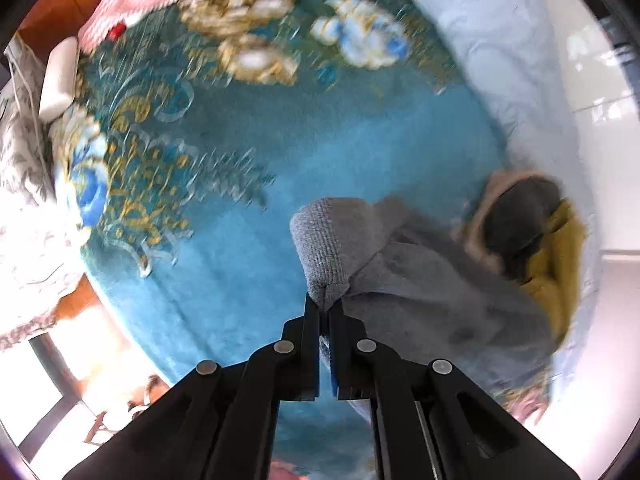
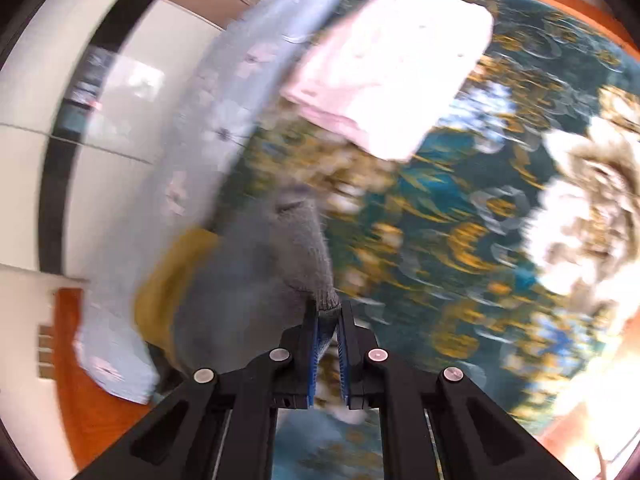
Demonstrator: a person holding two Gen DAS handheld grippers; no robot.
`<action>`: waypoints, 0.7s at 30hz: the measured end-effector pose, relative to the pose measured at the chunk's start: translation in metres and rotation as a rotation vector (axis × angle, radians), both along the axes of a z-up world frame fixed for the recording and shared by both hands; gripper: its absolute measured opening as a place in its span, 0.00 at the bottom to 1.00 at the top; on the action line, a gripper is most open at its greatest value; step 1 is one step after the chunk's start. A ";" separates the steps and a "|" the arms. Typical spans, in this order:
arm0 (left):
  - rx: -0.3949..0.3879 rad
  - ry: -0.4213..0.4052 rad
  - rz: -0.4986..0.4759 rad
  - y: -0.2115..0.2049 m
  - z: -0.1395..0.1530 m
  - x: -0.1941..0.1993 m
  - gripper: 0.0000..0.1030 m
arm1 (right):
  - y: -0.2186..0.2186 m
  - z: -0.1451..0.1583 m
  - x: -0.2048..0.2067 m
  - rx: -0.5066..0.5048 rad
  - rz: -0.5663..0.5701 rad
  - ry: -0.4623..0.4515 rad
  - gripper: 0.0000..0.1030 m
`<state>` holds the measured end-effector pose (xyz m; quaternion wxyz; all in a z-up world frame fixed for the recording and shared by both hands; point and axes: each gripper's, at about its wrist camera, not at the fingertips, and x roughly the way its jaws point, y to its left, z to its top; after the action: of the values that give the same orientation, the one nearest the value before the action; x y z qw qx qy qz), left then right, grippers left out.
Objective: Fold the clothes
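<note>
A grey knit sweater (image 1: 420,276) hangs lifted over the teal floral blanket (image 1: 248,184). My left gripper (image 1: 325,307) is shut on its ribbed cuff edge (image 1: 320,240). In the right wrist view my right gripper (image 2: 328,312) is shut on another ribbed edge of the same grey sweater (image 2: 276,264). A mustard yellow garment (image 1: 560,264) and a dark grey one (image 1: 520,212) lie behind the sweater; the yellow one also shows in the right wrist view (image 2: 168,280). Both views are motion-blurred.
A folded pink garment (image 2: 392,72) lies on the blanket (image 2: 460,220) at the far side, also seen in the left wrist view (image 1: 128,8). A light blue floral quilt (image 2: 192,152) runs along the bed edge by the white wall. A white pillow (image 1: 60,76) sits at left.
</note>
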<state>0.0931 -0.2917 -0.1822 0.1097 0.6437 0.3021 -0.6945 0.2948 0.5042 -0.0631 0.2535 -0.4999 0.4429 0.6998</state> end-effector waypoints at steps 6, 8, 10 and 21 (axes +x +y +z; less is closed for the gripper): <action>-0.084 -0.199 0.024 0.007 -0.070 0.026 0.03 | 0.007 -0.108 0.061 -0.095 -0.170 -0.309 0.09; -0.092 -0.185 0.015 0.005 -0.067 0.028 0.03 | 0.008 -0.108 0.069 -0.101 -0.198 -0.292 0.09; -0.094 -0.167 0.006 0.002 -0.061 0.028 0.03 | 0.011 -0.098 0.069 -0.081 -0.175 -0.283 0.09; -0.008 -0.243 0.101 0.002 -0.063 0.030 0.07 | 0.024 -0.071 0.065 -0.031 -0.181 -0.339 0.20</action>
<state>0.1236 -0.2897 -0.2450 0.1831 0.7066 0.3158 -0.6062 0.3602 0.5284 -0.1344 0.3786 -0.5726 0.4478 0.5729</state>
